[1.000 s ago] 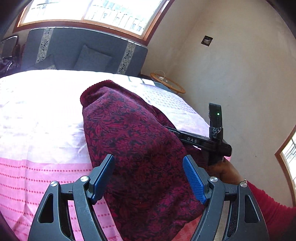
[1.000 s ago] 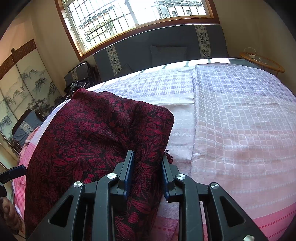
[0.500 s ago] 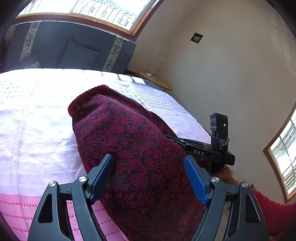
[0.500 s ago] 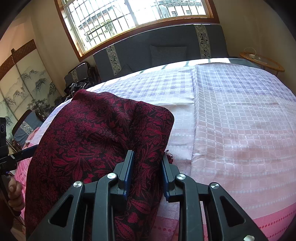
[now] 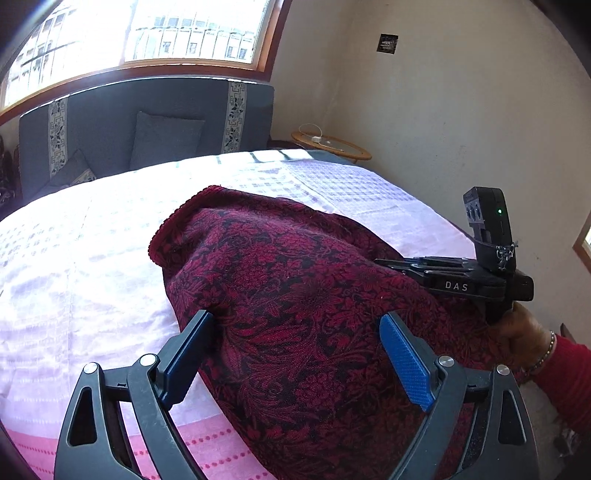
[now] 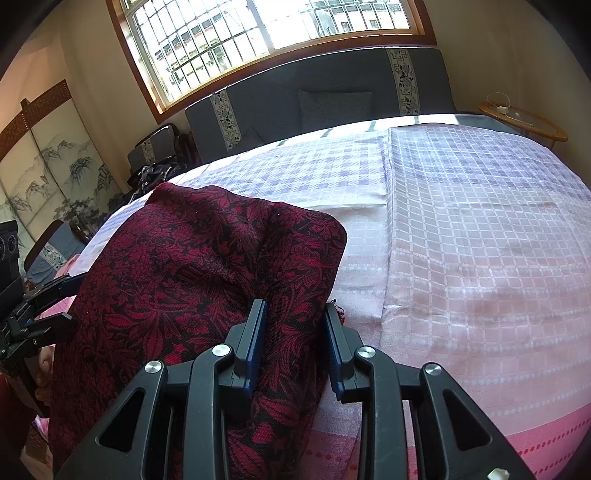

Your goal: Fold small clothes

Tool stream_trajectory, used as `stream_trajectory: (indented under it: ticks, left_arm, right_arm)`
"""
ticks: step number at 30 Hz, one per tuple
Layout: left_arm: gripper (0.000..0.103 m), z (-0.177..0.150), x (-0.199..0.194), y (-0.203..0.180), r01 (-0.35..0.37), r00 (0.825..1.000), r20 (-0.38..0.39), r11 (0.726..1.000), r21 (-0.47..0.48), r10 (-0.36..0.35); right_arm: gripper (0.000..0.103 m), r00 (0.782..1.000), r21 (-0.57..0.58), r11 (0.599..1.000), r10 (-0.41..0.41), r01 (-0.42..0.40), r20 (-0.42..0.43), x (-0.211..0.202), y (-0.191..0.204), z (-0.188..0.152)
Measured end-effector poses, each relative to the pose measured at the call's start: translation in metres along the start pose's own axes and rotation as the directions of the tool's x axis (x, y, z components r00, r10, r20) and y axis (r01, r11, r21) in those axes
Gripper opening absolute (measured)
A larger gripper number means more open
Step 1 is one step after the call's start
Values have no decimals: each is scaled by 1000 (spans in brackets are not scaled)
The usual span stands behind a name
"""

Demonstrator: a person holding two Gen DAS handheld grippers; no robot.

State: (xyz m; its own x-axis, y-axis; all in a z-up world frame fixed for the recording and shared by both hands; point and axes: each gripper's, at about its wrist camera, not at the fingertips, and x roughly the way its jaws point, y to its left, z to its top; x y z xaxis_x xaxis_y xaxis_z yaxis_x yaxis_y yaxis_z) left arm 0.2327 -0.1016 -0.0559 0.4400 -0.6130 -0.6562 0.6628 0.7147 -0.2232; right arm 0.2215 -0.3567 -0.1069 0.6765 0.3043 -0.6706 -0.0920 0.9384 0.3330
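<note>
- The left gripper (image 5: 295, 339) sits nearest in its own view, its jaws spread wide; the dark red patterned garment (image 5: 314, 314) fills the gap between the blue pads (image 5: 408, 360) but neither pad presses it.
- In the right wrist view the right gripper (image 6: 295, 314) has its jaws clenched on a thick fold of the garment (image 6: 192, 280) at its near right edge.
- The garment is a red cloth with a black floral weave, lying bunched and humped on the bed (image 5: 74, 280), its near end reaching over the pink dotted border of the bedspread.
- Its far corner shows a knitted red hem (image 5: 177, 218), resting on the pale lilac checked part of the spread.
- To the right in the left wrist view, the right gripper's black body (image 5: 476, 280) marked "DAS" pokes into the cloth's side, held by a hand (image 5: 517, 328) in a red sleeve with a bracelet at the wrist.
- In the right wrist view the left gripper (image 6: 40, 306) shows at the left edge, just beside the garment.
- Beyond the bed stands a grey-blue sofa (image 6: 332, 96) with patterned bands and a cushion.
- A round wooden side table (image 5: 332, 146) stands in the corner by the wall.
- A barred window (image 6: 258, 33) runs above the sofa, and a painted folding screen (image 6: 48, 166) stands at far left.
</note>
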Motion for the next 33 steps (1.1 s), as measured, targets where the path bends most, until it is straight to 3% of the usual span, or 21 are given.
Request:
stream_trajectory:
  ticks: [6,23,29,33]
  left_arm:
    - [95,2,6,-2,-26,1000,5,1000,7,26]
    - [103,6,23,7,-49,999,-1,999,6,49]
    - [103,4,25,32,50,999,0,997,-67,-50]
    - [103,3,26,57,128,992,9,980,-150,-128]
  right_arm:
    - [33,1000,7,1000,-6,6,0,2,-3,0]
    - [33,1000,9,1000,-8,8,-1,3,-3,-1]
    - [34,1000,10,1000,-7,7,-1,3,-3,0]
    - [34,1000,13,1000,-5,5,-1,3,-4,-1]
